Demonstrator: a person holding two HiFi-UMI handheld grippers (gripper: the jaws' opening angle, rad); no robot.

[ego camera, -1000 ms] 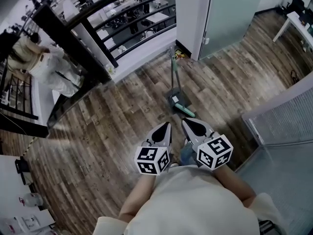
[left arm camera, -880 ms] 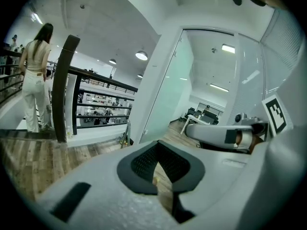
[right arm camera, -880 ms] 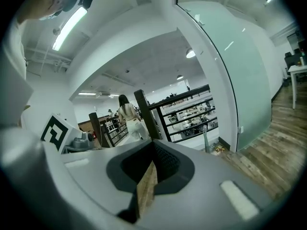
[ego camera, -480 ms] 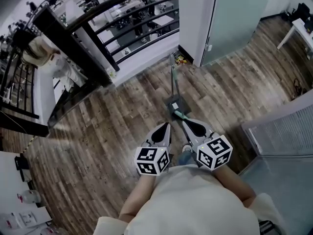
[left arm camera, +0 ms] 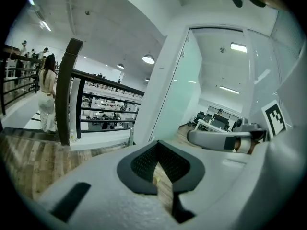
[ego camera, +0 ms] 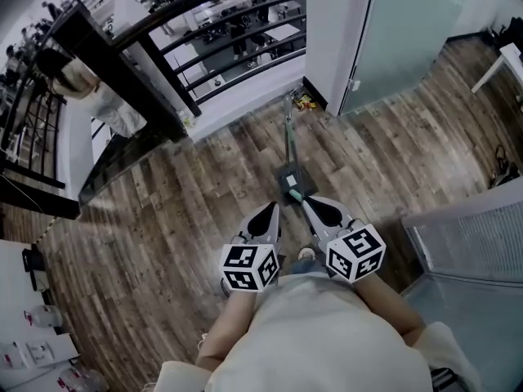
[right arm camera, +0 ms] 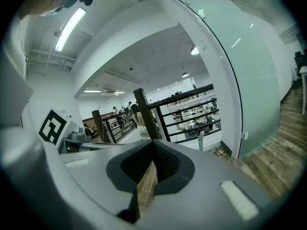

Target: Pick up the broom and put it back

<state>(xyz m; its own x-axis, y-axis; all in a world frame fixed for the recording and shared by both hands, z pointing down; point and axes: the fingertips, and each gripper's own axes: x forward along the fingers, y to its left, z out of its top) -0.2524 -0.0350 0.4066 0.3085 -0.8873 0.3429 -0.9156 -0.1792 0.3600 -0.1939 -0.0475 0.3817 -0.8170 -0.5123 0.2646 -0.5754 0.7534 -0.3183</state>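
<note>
The broom [ego camera: 288, 141] is on the wooden floor straight ahead, with a thin grey handle running toward the low white wall, a dark head [ego camera: 290, 177] and a teal part [ego camera: 297, 194] nearest me. My right gripper [ego camera: 306, 203] is shut and empty, its tip just short of the teal part. Shut and empty too, the left gripper [ego camera: 270, 209] sits side by side with it, left of the head. The jaws meet in the left gripper view [left arm camera: 157, 169] and the right gripper view [right arm camera: 152, 159]. A pale handle top [right arm camera: 200, 140] shows by the railing.
A black railing [ego camera: 147, 60] on a low white wall crosses the far side. A white pillar and frosted glass door [ego camera: 392, 31] stand at the right. Small yellow bits [ego camera: 304, 101] lie at the wall corner. A person [ego camera: 90, 88] stands beyond the railing. A grey partition [ego camera: 466, 243] lies right.
Both grippers have moved forward together toward the broom, still shut. The broom's head now sits much closer to their tips. The person beyond the railing has shifted in view.
</note>
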